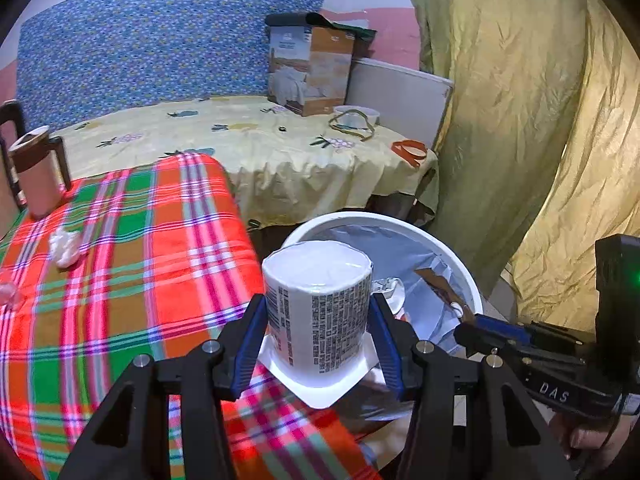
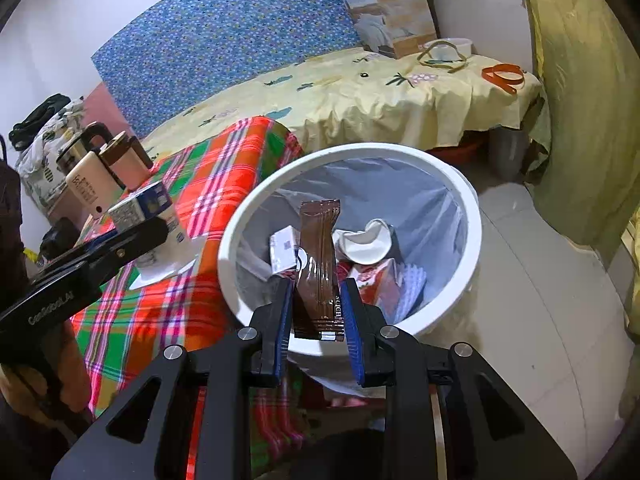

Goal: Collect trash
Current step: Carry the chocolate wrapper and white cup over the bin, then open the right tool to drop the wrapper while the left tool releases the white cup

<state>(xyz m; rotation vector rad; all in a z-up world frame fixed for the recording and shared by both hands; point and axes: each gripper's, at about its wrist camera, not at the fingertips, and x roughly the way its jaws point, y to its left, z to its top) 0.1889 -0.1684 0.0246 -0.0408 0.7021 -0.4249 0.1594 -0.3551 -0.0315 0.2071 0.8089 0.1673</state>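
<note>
My left gripper [image 1: 318, 312] is shut on a white plastic cup [image 1: 318, 304] with printed text, held upside down over the plaid table edge beside the white trash bin [image 1: 464, 268]. My right gripper [image 2: 316, 296] is shut on a brown snack wrapper [image 2: 318, 264], held upright over the trash bin [image 2: 240, 220], which holds several pieces of trash. The cup and left gripper also show in the right wrist view [image 2: 152, 208]. A crumpled white tissue [image 1: 64, 246] lies on the plaid tablecloth [image 1: 132, 248].
A pink lidded mug [image 1: 36, 176] stands at the table's far left. A bed with a yellow sheet [image 1: 248, 148] and a cardboard box [image 1: 310, 68] lies behind. A yellow curtain [image 1: 540, 120] hangs at the right. A kettle [image 2: 86, 142] and a bottle [image 2: 86, 192] stand on the table.
</note>
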